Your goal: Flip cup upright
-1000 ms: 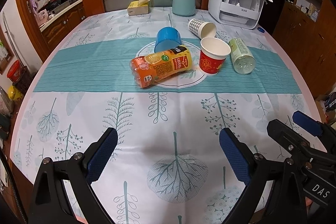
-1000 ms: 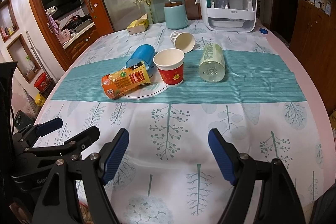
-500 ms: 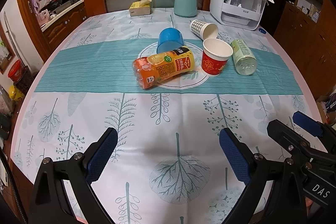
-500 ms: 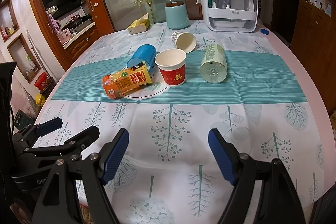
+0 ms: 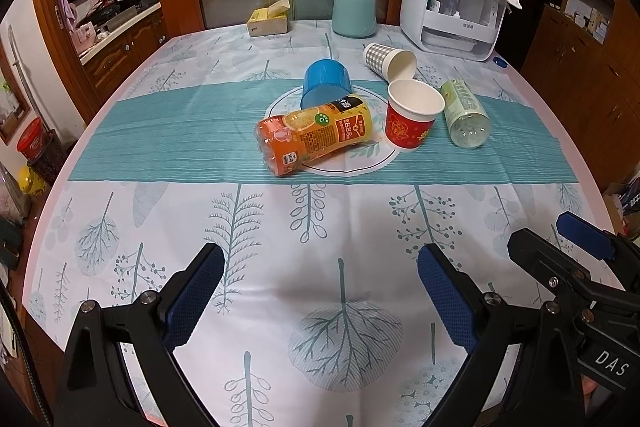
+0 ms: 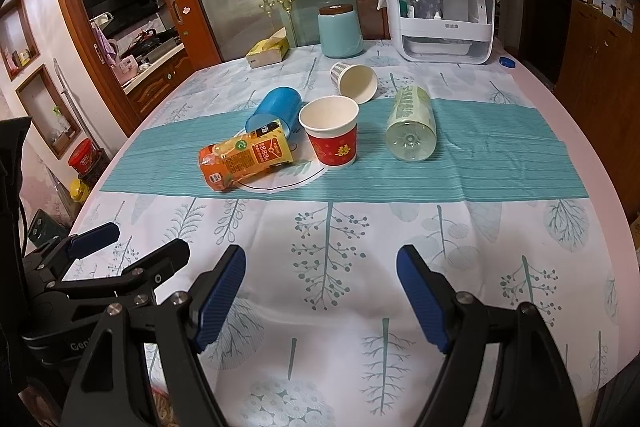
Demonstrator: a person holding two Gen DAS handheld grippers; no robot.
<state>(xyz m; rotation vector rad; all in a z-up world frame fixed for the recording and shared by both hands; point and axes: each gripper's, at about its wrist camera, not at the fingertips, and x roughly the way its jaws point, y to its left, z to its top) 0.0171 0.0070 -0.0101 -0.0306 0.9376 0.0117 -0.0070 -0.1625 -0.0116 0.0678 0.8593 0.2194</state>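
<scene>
A red paper cup (image 5: 412, 117) (image 6: 331, 135) stands upright mid-table. A grey checked paper cup (image 5: 389, 61) (image 6: 354, 81) lies on its side behind it. A blue cup (image 5: 326, 83) (image 6: 271, 109) lies on its side to the left, behind an orange juice bottle (image 5: 316, 135) (image 6: 244, 157) lying flat. My left gripper (image 5: 320, 291) is open and empty, low over the near tablecloth. My right gripper (image 6: 320, 291) is open and empty, also near the front edge, to the right of the left one.
A clear green bottle (image 5: 464, 113) (image 6: 412, 123) lies right of the red cup. At the back stand a teal canister (image 5: 354, 11), a tissue box (image 5: 268, 21) and a white appliance (image 5: 452, 15) under a cloth. The round table's edge (image 6: 600, 163) curves at right.
Both grippers have crept slightly forward and the view has shifted a little; the objects have not moved and both stay open.
</scene>
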